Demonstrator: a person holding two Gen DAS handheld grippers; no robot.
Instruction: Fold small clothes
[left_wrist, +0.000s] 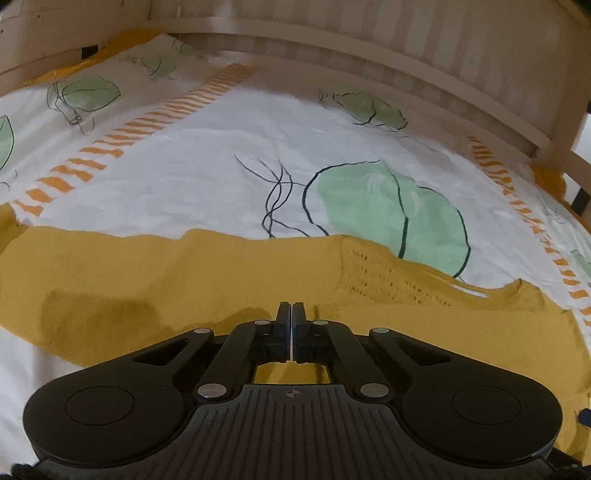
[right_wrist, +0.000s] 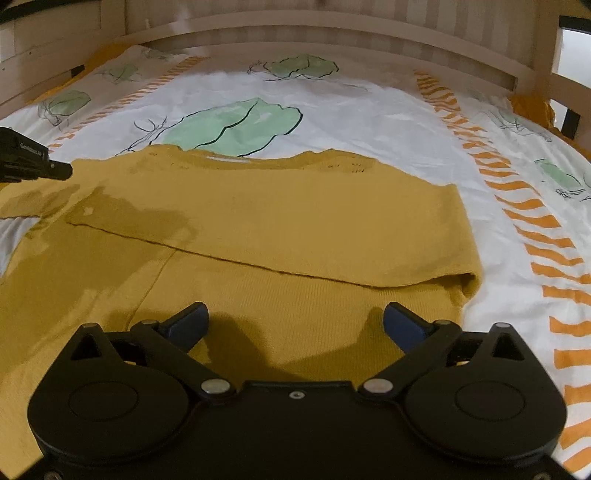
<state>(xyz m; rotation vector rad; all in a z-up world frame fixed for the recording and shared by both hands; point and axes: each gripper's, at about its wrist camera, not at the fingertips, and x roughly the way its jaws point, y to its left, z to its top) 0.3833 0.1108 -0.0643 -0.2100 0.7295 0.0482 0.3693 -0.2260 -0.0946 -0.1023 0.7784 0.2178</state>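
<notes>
Sweater (left_wrist: 184, 280) cut off left; left tongs (left_wrist: 291, 314) hide fabric.

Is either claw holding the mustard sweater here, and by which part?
Right claw is open, holding nothing. Left claw is shut over the sweater; whether it pinches fabric cannot be told.

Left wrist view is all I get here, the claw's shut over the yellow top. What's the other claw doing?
Observer: The right claw is open, jaws wide apart, low over the mustard sweater; I can't tell if it touches.
Operator: Is anything folded yet?
Observer: Yes. In the right wrist view a layer lies folded across the body, its edge running slantwise from left to right.
Operator: Can you see my claw from there?
Observer: Only a black piece of the left claw at the frame's left edge, above the sweater's left part. Its jaws are out of that view.
Operator: What's beyond the sweater on the right?
Observer: The leaf-print sheet, with an orange-striped band.
</notes>
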